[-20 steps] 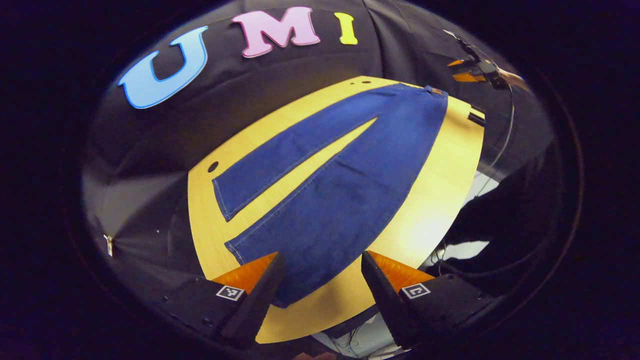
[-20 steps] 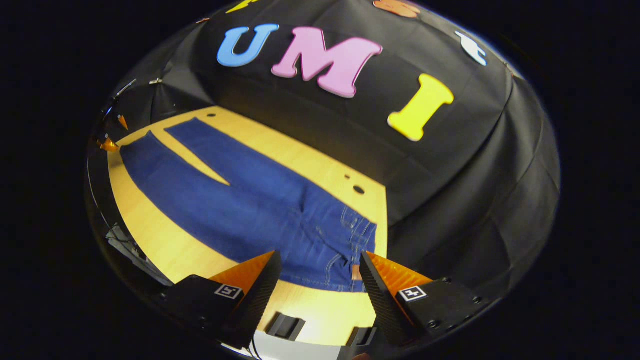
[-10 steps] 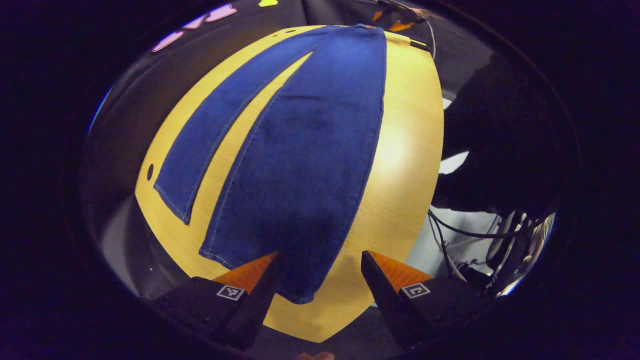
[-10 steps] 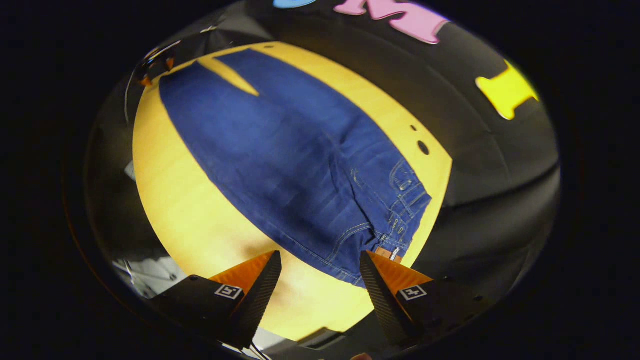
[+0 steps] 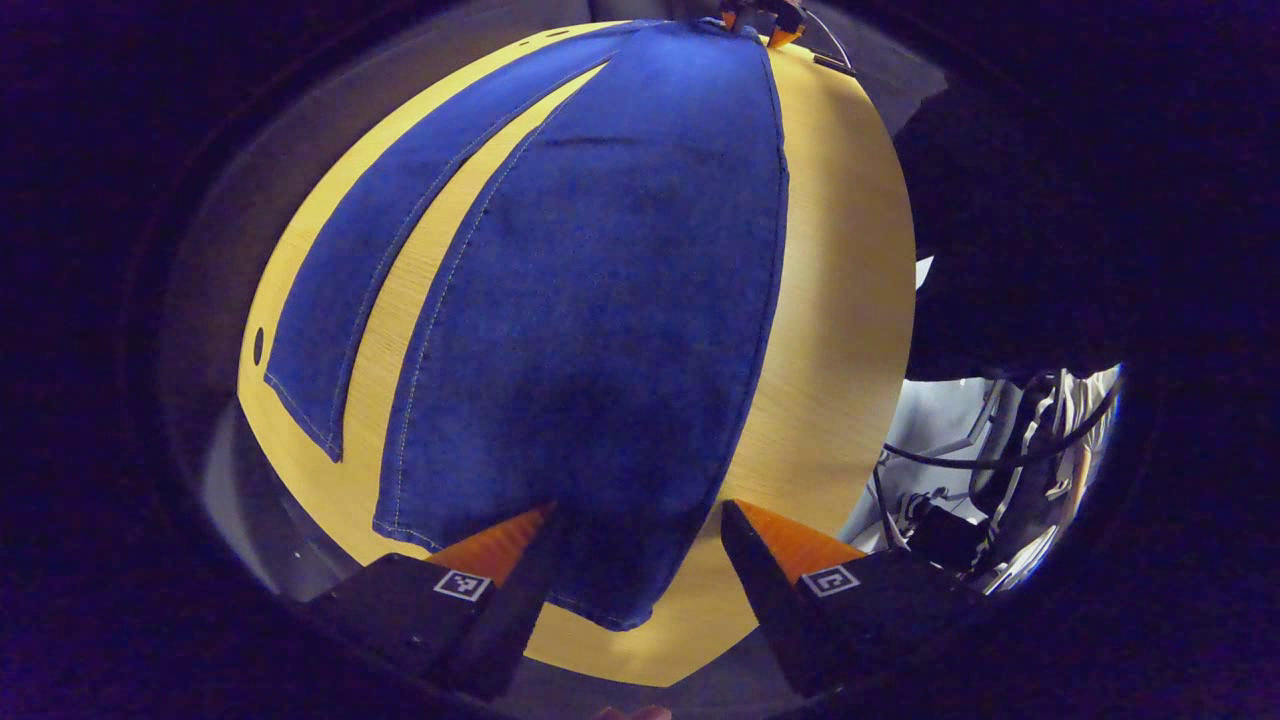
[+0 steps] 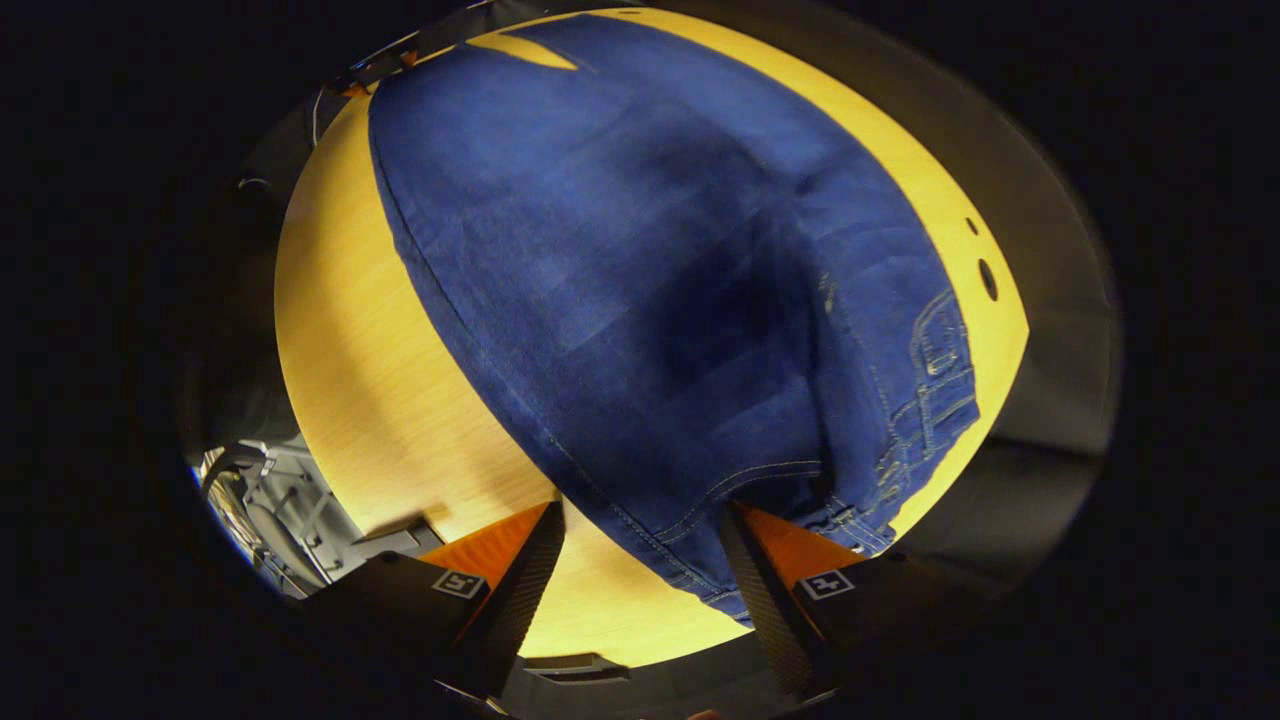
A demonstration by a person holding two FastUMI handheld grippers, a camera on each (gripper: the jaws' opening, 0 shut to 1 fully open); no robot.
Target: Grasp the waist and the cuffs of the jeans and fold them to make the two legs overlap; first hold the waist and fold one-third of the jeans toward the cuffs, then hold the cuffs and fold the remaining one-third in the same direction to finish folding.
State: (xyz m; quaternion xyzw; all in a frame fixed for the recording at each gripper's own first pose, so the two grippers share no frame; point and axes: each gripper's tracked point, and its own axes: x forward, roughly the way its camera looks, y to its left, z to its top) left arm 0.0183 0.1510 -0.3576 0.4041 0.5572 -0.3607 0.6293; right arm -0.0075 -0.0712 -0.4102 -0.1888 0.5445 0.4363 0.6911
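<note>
The worktop [image 5: 850, 300] carries the jeans [image 5: 600, 300] spread flat with the two legs still apart, a wedge of bare wood between them, so the leg-over-leg fold is not yet made; the near leg's cuff [image 5: 500, 560] lies at the worktop's edge between the parted fingers of the left tongs [image 5: 635, 545], which stand open and grip nothing; in the right gripper view the waist [image 6: 900, 420] lies at the opposite end, and the right tongs [image 6: 640, 545] also stand open, straddling the near waist corner [image 6: 720, 590] without pressing it; the likeliest fault, as I judge it, is a shallow bite: fingers closing on the top layer alone would let the under layer drag and the leg would land crooked over its partner; a cuff so near the edge could also slide off if nudged rather than pinched; whether either fingertip already touches denim I cannot tell, since the fisheye bends the near ground; the far leg's cuff [image 5: 300, 410] is small and dim, the waistband's stitching blurs, and the other tongs at the top rim of the left gripper view are too small to read.
</note>
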